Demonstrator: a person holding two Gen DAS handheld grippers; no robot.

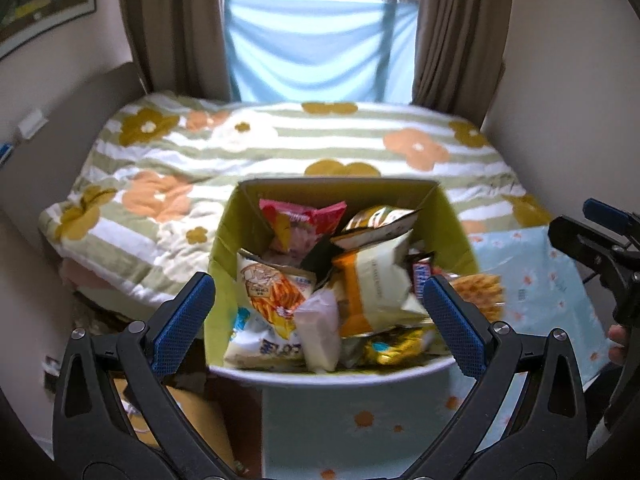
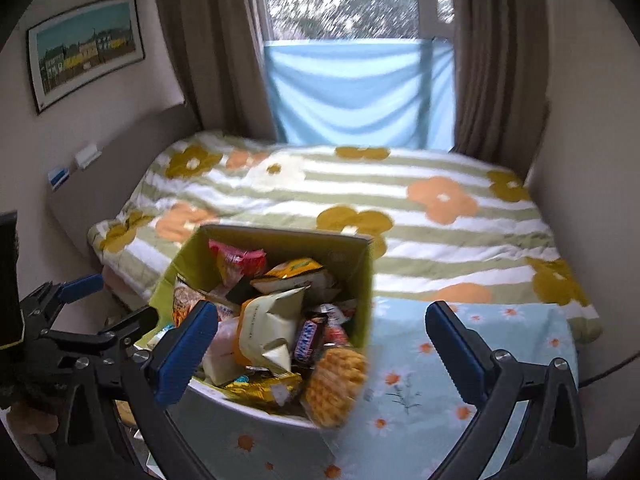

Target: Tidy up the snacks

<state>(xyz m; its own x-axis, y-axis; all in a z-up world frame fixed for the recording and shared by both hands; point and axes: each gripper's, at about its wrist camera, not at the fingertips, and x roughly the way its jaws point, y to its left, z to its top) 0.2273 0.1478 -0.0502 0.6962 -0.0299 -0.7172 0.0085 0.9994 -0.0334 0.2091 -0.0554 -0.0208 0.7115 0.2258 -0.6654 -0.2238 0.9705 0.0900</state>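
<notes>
A green cardboard box (image 1: 224, 240) (image 2: 360, 272) stands on a light blue flowered cloth (image 1: 540, 280) (image 2: 500, 344) and is piled with snack packets. On top lie a white and orange packet (image 1: 372, 284) (image 2: 268, 320), a pink packet (image 1: 296, 220) (image 2: 236, 260) and a Snickers bar (image 2: 306, 338). A blurred yellow waffle-pattern snack (image 2: 334, 384) (image 1: 480, 292) sits at the box's right near corner. My left gripper (image 1: 320, 320) is open and empty over the box. My right gripper (image 2: 320, 354) is open and empty, just right of the box.
A bed with a striped flower quilt (image 1: 320, 152) (image 2: 400, 200) lies behind the box. Brown curtains and a window with a blue cloth (image 2: 360, 92) are beyond. The left gripper also shows in the right wrist view (image 2: 80, 300), and the right gripper in the left wrist view (image 1: 600, 232).
</notes>
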